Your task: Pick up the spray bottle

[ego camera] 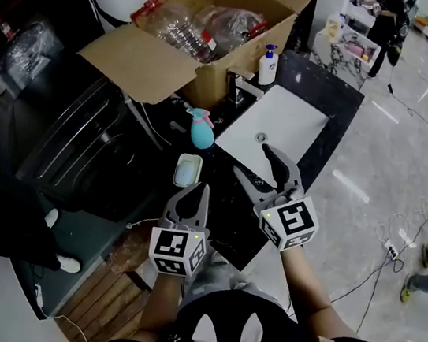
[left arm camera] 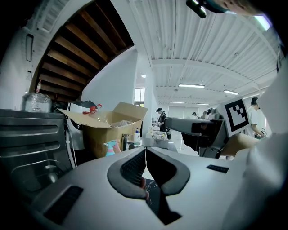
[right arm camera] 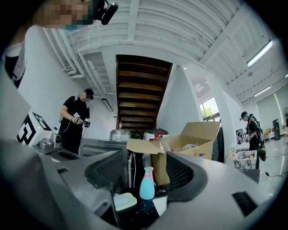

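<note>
The spray bottle [ego camera: 201,128], light blue with a pink trigger, stands upright on the black counter [ego camera: 322,87] left of the white sink [ego camera: 284,129]. My right gripper [ego camera: 253,162] hovers over the sink's near corner, open and pointing at the bottle, a short way from it. In the right gripper view the bottle [right arm camera: 147,183] shows ahead in the gap between the fingers [right arm camera: 108,173], untouched. My left gripper [ego camera: 197,194] is nearer me, shut and empty. In the left gripper view its pads [left arm camera: 135,167] meet, with the bottle [left arm camera: 110,148] small at the left.
An open cardboard box [ego camera: 210,38] with plastic bottles stands behind the spray bottle. A soap dispenser [ego camera: 268,64] and a faucet [ego camera: 238,86] are by the sink. A small pale dish [ego camera: 188,170] lies just before the bottle. A dark appliance [ego camera: 82,146] fills the left. People stand nearby [right arm camera: 76,121].
</note>
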